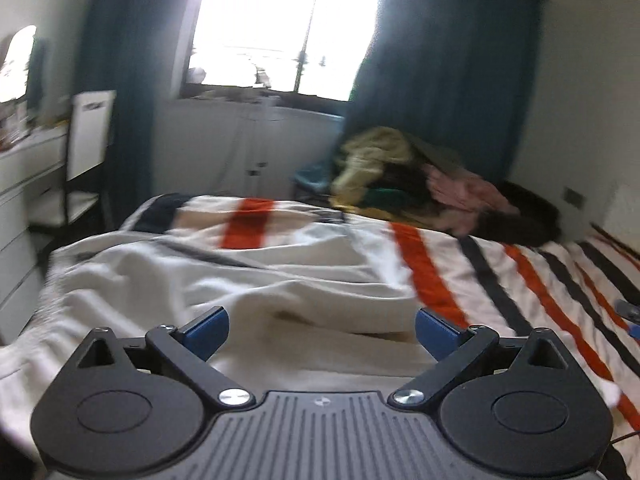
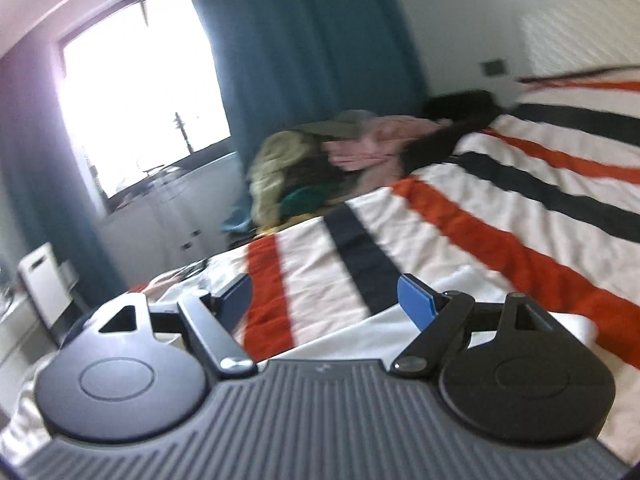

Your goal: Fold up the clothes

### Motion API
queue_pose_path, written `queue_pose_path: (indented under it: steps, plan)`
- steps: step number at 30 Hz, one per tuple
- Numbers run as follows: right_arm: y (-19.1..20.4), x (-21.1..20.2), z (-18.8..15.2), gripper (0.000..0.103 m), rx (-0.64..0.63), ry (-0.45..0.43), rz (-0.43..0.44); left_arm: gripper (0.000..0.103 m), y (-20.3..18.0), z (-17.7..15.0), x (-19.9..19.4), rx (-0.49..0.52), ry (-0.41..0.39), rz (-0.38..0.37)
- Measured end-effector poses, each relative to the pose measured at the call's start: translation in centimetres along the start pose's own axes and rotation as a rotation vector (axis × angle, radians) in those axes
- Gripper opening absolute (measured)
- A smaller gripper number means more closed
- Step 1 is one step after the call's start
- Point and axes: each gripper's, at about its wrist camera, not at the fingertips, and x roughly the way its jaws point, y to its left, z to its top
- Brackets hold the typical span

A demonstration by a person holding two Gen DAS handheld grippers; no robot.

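I am looking down at a white garment (image 1: pixel 192 276) that is lying crumpled on the bed (image 1: pixel 520 280), just ahead of my left gripper (image 1: pixel 322 330). It is spreading mostly across the left wrist view, its long axis running side to side over the near end of the bed, though the blur and folds are keeping me from telling which end is the collar. In the right wrist view a white edge of it (image 2: pixel 360 332) is showing just under my right gripper (image 2: pixel 324 300).

Both sets of jaws are standing wide apart, and nothing is sitting between them.

The bed is wearing a cover striped in white, orange and black. At its far side a pile of clothes (image 1: pixel 420 176) is lying heaped against the teal curtain (image 1: pixel 448 60): olive, green, pink and dark pieces, tangled so that I cannot separate them. I am seeing no basket or box around them.

Beyond, a bright window (image 1: pixel 288 20) is washing out the view, with a white cabinet (image 1: pixel 248 148) under it and a white chair (image 1: pixel 88 140) left of the bed.
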Motion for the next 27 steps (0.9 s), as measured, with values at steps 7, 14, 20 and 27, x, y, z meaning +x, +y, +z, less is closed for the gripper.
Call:
queue_pose_path:
  steps: [7, 14, 20, 27]
  plan:
    - [4.0, 0.0, -2.5, 0.082, -0.053, -0.019, 0.09, 0.102, -6.2, -2.4, 4.5, 0.133, -0.017, -0.066]
    - [6.3, 1.9, -5.4, 0.082, -0.111, 0.025, 0.096, 0.102, -4.4, -6.5, 7.4, 0.148, 0.029, -0.033]
    - [7.4, 2.5, -6.2, 0.082, -0.162, 0.004, 0.065, 0.102, -3.1, -6.9, 7.8, 0.106, 0.033, -0.024]
    - [7.4, 2.7, -6.6, 0.082, -0.176, 0.004, 0.048, 0.103, -2.8, -6.8, 6.6, 0.064, -0.002, -0.058]
